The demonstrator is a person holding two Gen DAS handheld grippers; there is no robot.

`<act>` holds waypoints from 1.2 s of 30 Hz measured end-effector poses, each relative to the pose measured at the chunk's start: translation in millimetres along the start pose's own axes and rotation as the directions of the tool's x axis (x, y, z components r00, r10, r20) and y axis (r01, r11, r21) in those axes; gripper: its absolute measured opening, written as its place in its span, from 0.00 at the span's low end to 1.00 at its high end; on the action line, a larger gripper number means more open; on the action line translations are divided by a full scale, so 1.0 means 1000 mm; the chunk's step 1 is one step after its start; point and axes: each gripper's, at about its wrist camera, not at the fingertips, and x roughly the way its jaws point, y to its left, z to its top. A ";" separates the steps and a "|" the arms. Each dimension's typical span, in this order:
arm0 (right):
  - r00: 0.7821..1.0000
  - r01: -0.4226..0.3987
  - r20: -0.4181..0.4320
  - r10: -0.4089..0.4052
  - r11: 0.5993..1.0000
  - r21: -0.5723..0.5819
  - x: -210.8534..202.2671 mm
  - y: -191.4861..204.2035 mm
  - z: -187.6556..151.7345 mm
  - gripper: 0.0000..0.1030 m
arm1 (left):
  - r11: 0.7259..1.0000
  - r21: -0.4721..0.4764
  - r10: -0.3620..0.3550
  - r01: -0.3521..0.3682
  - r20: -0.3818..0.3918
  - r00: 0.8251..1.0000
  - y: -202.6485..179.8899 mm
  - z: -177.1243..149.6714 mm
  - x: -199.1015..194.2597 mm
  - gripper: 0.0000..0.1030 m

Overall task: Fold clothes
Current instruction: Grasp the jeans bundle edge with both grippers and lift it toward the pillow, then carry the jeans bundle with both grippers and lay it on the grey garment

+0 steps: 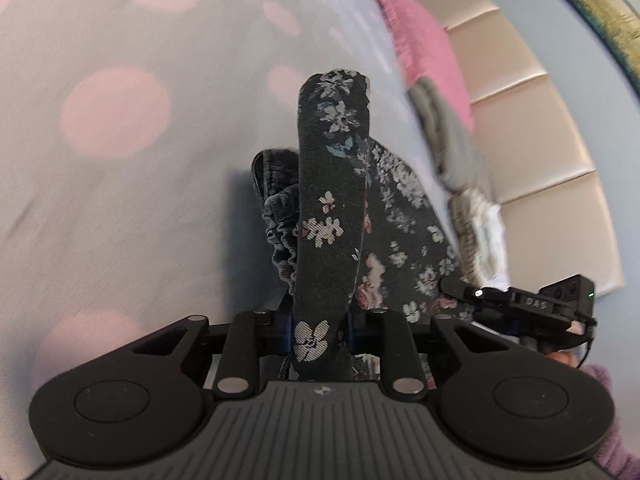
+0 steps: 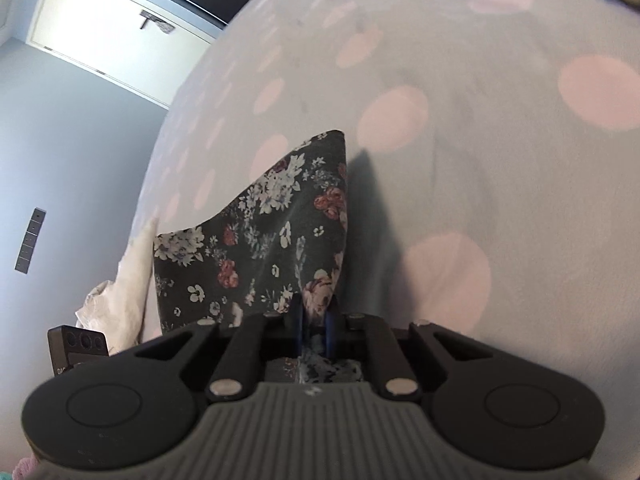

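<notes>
A dark floral garment (image 1: 332,200) hangs between both grippers above a pale bedsheet with pink dots (image 1: 116,112). My left gripper (image 1: 318,328) is shut on a bunched strip of the floral garment, which covers the fingers. My right gripper (image 2: 314,322) is shut on another edge of the floral garment (image 2: 272,224), which stretches away to the left. The right gripper's body (image 1: 520,304) shows at the right of the left wrist view. The left gripper's camera block (image 2: 78,342) shows at the lower left of the right wrist view.
A pink blanket (image 1: 424,40), a grey garment (image 1: 444,136) and a pale folded cloth (image 1: 480,232) lie along the padded beige headboard (image 1: 532,128). A cream cloth (image 2: 128,276) lies at the bed's edge. A white door (image 2: 112,24) is behind.
</notes>
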 end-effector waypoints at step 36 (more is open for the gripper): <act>0.915 0.210 0.367 -0.165 0.974 -0.087 -0.197 -0.150 0.414 0.11 | 0.961 0.123 -0.259 0.247 0.093 0.961 -0.301 0.266 0.363 0.19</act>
